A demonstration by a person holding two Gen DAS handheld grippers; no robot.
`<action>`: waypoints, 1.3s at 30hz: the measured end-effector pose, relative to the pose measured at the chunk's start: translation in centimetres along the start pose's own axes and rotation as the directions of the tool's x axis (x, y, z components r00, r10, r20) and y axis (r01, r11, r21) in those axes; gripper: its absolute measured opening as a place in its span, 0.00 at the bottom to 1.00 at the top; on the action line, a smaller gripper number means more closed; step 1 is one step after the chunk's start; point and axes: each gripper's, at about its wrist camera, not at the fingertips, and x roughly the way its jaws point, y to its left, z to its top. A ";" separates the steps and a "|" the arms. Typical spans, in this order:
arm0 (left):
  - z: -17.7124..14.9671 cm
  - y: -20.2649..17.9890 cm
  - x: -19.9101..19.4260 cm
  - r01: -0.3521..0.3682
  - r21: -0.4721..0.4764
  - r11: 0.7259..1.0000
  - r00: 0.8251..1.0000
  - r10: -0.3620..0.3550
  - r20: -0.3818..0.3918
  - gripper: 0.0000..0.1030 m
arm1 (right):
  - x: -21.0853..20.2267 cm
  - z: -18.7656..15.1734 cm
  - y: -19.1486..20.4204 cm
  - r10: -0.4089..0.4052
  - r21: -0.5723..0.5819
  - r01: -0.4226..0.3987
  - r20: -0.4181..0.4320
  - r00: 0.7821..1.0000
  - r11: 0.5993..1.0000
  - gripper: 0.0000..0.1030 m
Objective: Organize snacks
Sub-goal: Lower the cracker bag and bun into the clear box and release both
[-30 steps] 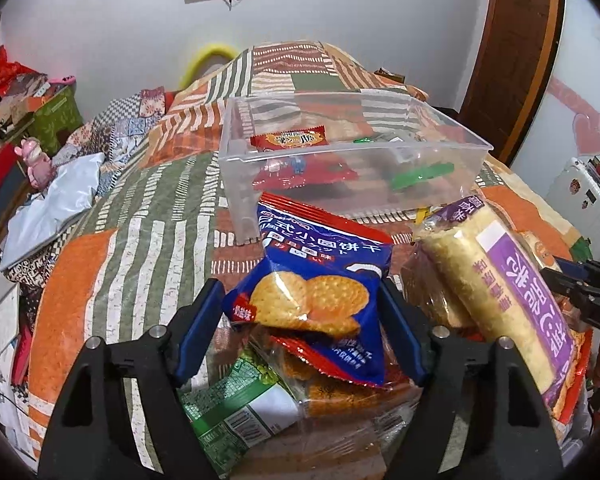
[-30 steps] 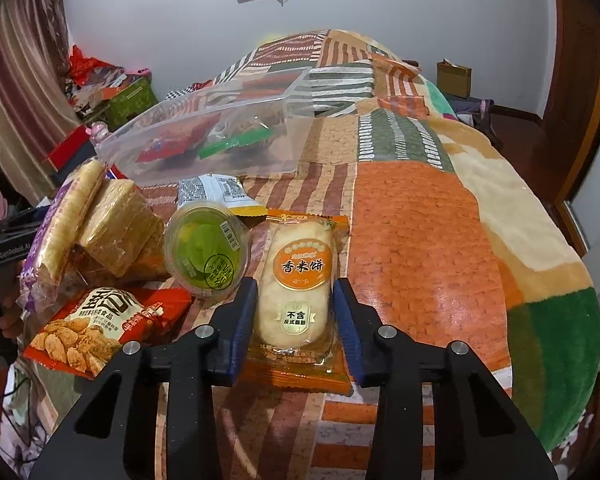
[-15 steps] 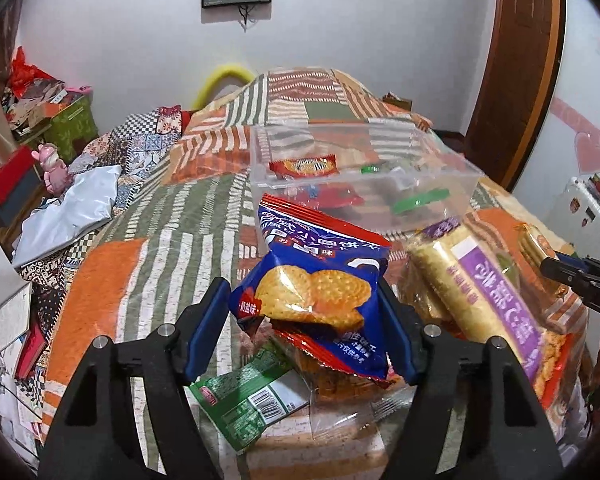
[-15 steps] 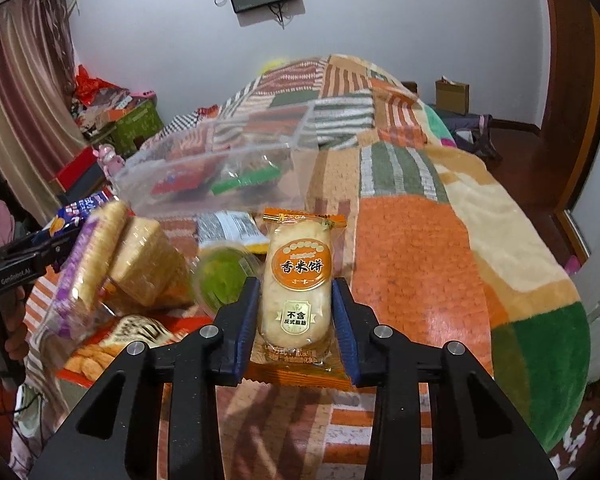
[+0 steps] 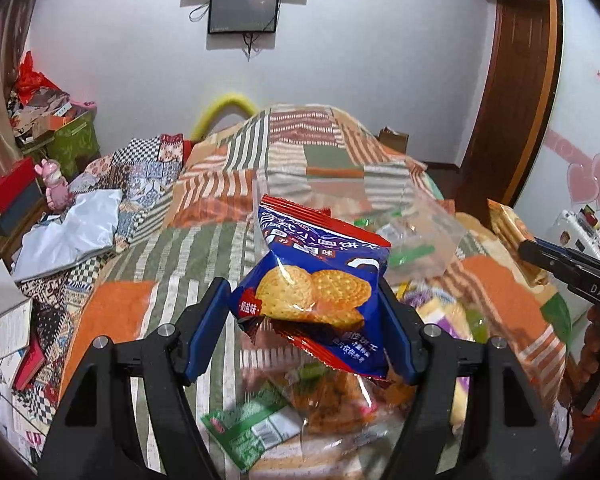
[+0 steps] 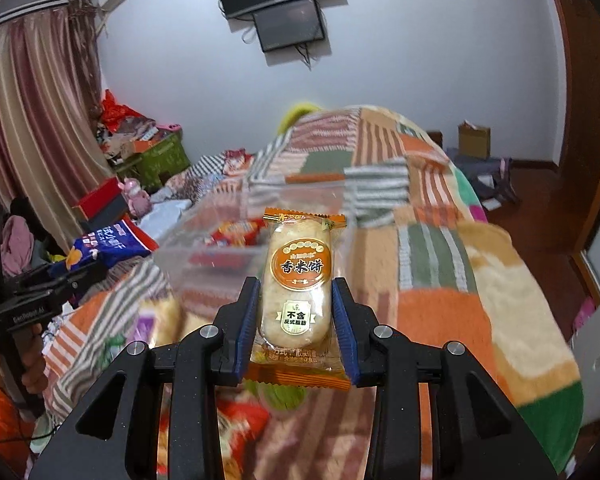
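Note:
My left gripper is shut on a blue and red cracker packet and holds it up above the bed. My right gripper is shut on an orange rice-cake packet, also lifted. A clear plastic bin sits on the striped blanket beyond both packets and holds a few snacks; it shows in the right wrist view too. The left gripper with its blue packet appears at the left of the right wrist view. The right gripper shows at the right edge of the left wrist view.
Loose snack packets lie under the grippers: a green packet, a clear bag of orange snacks and a purple packet. Boxes and a pink toy crowd the left side. A wooden door stands at the right.
Both grippers have risen with their packets, away from the snack pile. The bin now looks lower and farther in both views.

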 end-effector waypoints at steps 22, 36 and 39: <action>5.4 -0.6 8.7 0.026 0.022 0.999 0.998 -0.025 -0.053 0.68 | 9.5 4.7 2.8 0.016 -0.170 -0.032 -0.093 0.996 0.985 0.32; 5.2 -0.9 14.5 0.002 0.051 0.999 0.992 0.005 -0.129 0.68 | 15.4 4.3 2.4 0.053 -0.154 -0.093 -0.246 0.968 0.984 0.32; 5.0 -1.0 14.9 0.001 0.054 0.999 0.991 0.006 -0.133 0.68 | 15.9 4.0 2.6 0.051 -0.157 -0.096 -0.267 0.962 0.983 0.32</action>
